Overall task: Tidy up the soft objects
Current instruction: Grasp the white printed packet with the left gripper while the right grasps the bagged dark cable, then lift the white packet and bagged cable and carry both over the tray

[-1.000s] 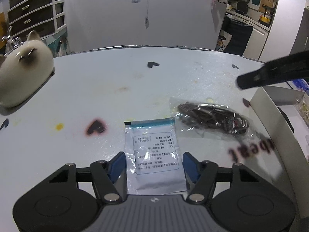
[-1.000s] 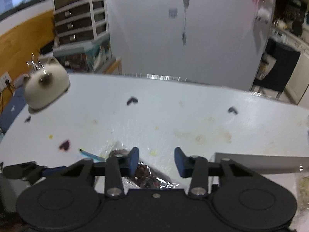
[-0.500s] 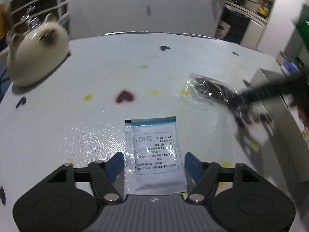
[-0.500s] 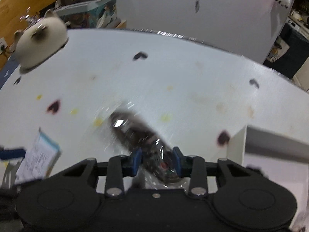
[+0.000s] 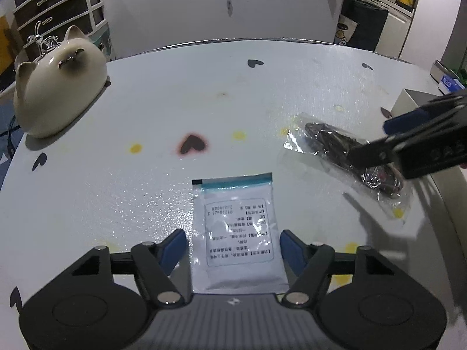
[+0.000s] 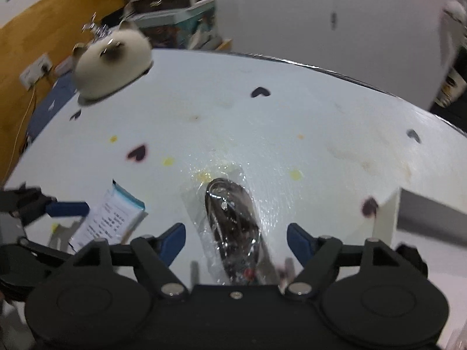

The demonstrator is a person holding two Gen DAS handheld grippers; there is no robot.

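In the left wrist view, the left gripper [image 5: 233, 243] stands spread wide with its 2 fingers either side of a white sachet [image 5: 238, 234] lying flat on the white table [image 5: 163, 110]; a ceramic cat [image 5: 58, 84] sits far left. In the right wrist view, the right gripper [image 6: 235, 237] is released, straddling a clear bag of dark cable [image 6: 233, 227] beside a white box [image 6: 391, 221].

On your table [image 5: 292, 87] the flat printed packet [image 5: 238, 236] lies nearest you, between your left gripper's [image 5: 233, 246] spread fingers. The clear bag [image 5: 347, 157] sits to its right, next to the box [image 5: 408, 102]. The cat figurine [image 5: 58, 87] is far left.
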